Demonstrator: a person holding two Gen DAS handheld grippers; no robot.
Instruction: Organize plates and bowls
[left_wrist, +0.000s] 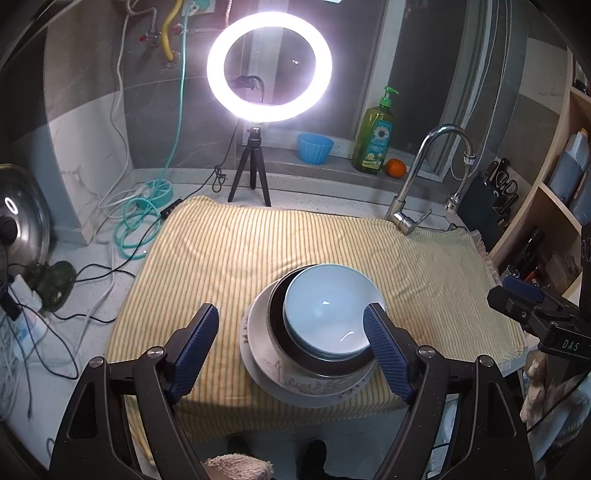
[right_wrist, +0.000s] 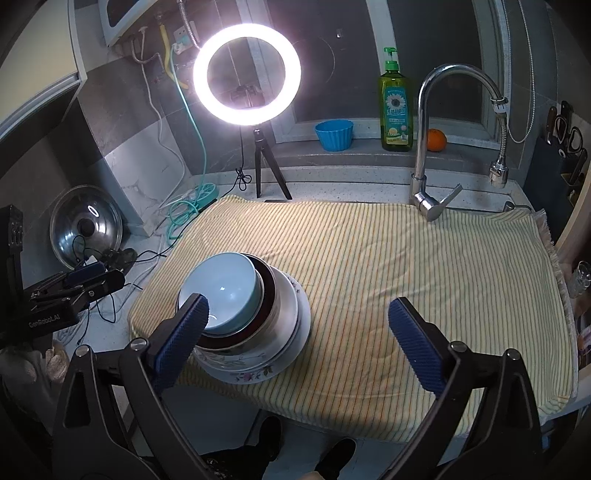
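**Stack sits near front edge, tip risk**

We see both grippers spread wide, nothing between pads: left gripper (left_wrist: 291, 350) hangs over the stack w/o touching as far as we can tell, right gripper (right_wrist: 297, 341) is beside it, apart. Blue bowl (left_wrist: 327, 314) nests in a dark bowl (left_wrist: 275, 314), on the floral plates (left_wrist: 295, 387), all on the striped towel (left_wrist: 221, 266) close to the counter's front edge. Risk, in our view: a finger clipping the rim could shove the stack off; the soft towel may let it slide or lean.
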